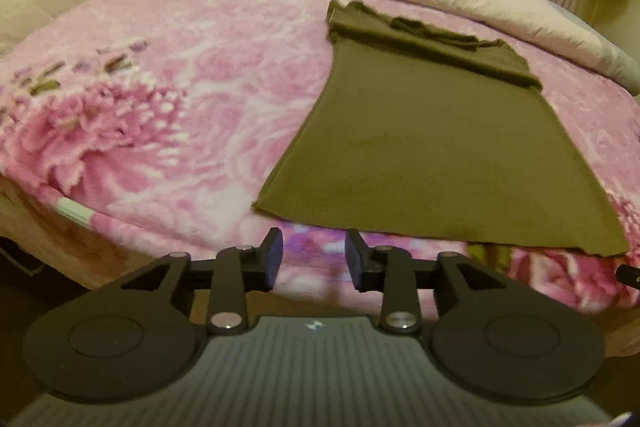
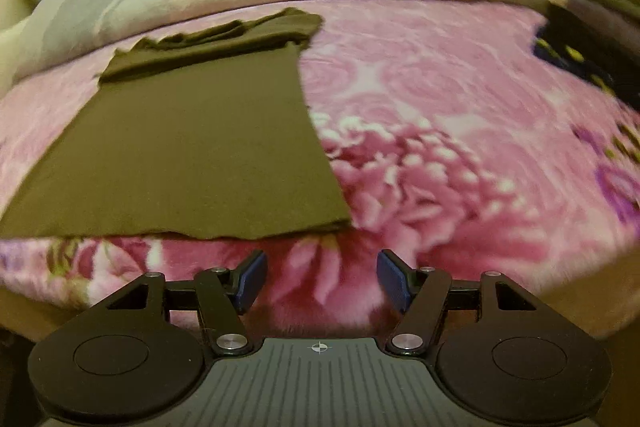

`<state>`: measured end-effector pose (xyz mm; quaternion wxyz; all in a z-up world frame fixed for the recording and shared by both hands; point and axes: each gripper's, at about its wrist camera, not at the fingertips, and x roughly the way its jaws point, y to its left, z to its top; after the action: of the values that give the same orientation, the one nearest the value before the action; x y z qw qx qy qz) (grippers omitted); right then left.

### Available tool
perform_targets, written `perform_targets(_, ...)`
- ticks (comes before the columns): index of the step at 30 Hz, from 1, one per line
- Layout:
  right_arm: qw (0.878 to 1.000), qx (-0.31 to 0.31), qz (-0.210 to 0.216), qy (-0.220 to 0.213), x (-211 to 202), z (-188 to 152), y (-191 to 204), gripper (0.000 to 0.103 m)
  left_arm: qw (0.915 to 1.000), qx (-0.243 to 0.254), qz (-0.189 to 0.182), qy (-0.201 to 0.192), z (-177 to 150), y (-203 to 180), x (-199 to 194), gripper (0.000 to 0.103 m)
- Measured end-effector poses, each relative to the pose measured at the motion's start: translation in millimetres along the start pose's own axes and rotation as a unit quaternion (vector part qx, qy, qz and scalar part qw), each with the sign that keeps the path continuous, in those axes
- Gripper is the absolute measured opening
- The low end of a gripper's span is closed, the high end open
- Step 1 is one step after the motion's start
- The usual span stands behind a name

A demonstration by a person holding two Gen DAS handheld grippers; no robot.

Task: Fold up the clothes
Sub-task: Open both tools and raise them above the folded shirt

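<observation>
Right wrist: blurred dark pile edge-cropped.

Your left gripper was matte black, with two round discs flanking a grey ribbed housing that bore a small pale logo. Silver screw heads marked each linkage pivot, and its fingers carried dark blue pads. Your right gripper matched it, though its housing showed a white crosshair mark and its pads looked brighter blue.
</observation>
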<state>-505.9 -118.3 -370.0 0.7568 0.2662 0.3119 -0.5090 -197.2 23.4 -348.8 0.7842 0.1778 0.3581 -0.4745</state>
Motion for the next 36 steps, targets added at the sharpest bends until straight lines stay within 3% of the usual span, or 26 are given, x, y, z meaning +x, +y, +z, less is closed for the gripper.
perform_targets(9,0.998,0.008,0.029,-0.055,-66,11,18,0.064,0.9987,0.037,0.015,-0.033,-5,-35,-59,0.041)
perform_targets(36,0.995,-0.035,0.027,-0.094,-136,-15,40,0.064,0.9952,0.058,0.013,-0.077,-39,-50,-133,0.048)
